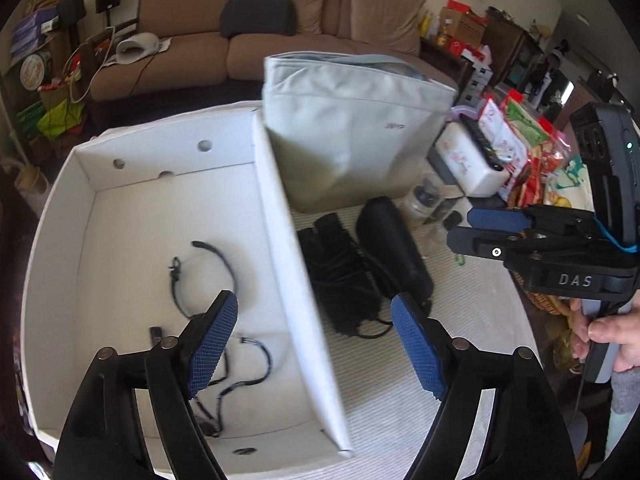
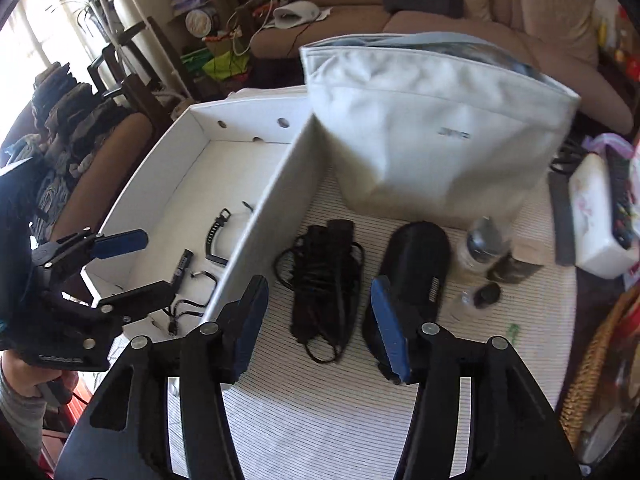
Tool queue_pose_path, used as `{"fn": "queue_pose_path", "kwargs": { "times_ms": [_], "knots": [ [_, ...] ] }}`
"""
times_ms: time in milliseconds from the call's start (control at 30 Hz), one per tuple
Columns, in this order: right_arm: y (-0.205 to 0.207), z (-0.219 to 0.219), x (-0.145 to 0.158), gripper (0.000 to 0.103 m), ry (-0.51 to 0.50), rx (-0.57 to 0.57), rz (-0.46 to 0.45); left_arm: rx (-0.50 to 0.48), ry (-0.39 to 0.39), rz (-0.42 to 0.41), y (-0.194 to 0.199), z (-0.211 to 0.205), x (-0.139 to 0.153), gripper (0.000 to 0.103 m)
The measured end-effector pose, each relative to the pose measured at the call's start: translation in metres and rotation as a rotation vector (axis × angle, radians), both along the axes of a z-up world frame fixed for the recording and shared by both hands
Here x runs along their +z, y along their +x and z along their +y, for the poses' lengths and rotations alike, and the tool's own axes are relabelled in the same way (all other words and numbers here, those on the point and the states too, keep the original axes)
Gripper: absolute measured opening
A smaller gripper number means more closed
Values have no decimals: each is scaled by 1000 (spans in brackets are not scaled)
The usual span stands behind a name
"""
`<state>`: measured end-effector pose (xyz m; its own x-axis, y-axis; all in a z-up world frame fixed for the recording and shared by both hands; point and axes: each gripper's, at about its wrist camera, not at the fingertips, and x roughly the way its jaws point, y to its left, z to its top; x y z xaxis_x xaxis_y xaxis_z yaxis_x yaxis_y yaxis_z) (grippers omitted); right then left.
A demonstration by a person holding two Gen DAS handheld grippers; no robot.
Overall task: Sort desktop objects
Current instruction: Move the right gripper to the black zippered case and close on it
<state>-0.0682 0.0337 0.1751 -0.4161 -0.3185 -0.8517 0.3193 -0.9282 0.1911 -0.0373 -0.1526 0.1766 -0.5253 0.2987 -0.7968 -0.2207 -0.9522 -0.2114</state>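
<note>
Hand-held gripper (image 2: 316,320) above striped mat (image 2: 320,420)

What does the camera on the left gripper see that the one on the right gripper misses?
Only the left wrist view shows the snack packets at the table's far right and the right gripper from the side, its jaws apart with nothing between them.

Only the right wrist view shows the window and plant and the left gripper, open and empty over the box's near corner.

Both show the white box with cords inside, the grey bag, the black cable bundle and the black case.
</note>
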Motion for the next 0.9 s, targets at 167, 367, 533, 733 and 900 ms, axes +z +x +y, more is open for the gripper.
{"fn": "queue_pose_path", "kwargs": {
  "times_ms": [167,367,533,733,900],
  "knots": [
    [21,62,-27,59,-33,-81,-20,-22,133,-40,17,47,-11,83],
    [24,93,-82,71,-143,-155,-45,48,215,-97,14,79,-35,83],
    [10,91,-122,77,-215,-197,-27,111,230,-118,1,81,-50,89],
    [-9,91,-158,80,-383,-300,-59,97,185,-90,-8,84,-48,94],
    [-19,77,-159,90,-328,-293,-5,84,184,-76,-11,80,-45,103]
  ]
}}
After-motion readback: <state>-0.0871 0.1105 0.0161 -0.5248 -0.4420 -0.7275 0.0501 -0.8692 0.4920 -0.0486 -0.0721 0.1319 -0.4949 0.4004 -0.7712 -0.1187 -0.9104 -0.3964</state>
